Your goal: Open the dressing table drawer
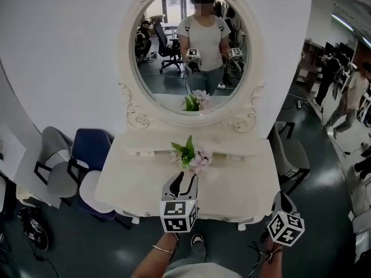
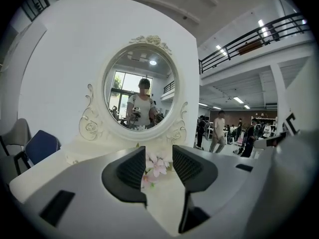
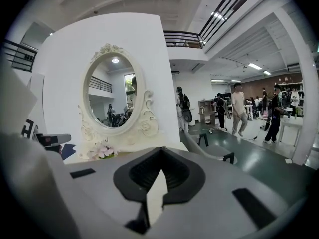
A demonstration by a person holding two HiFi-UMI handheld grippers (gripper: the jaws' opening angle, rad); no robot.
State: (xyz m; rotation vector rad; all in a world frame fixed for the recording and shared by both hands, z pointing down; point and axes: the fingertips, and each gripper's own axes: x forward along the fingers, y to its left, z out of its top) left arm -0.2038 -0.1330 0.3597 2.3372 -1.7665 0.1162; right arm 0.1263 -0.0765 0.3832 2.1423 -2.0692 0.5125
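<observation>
Approach step: my left tongs (image 2: 159,166) gape empty over the dressing table (image 1: 243,184), right tongs (image 3: 160,171) pinched shut. Next I must find its drawer front, unseen below them.

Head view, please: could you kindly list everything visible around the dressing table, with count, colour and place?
dressing table: one, cream, centre
mirror: one, oval, cream-framed, atop table's back
flowers: one bunch, pink-green, tabletop centre
chairs: three; blue and grey left of table, grey right
bystanders: at least two, far right
left gripper: one, grey, jaws apart, over table's front
right gripper: one, grey, jaws together, near table's right front corner
</observation>
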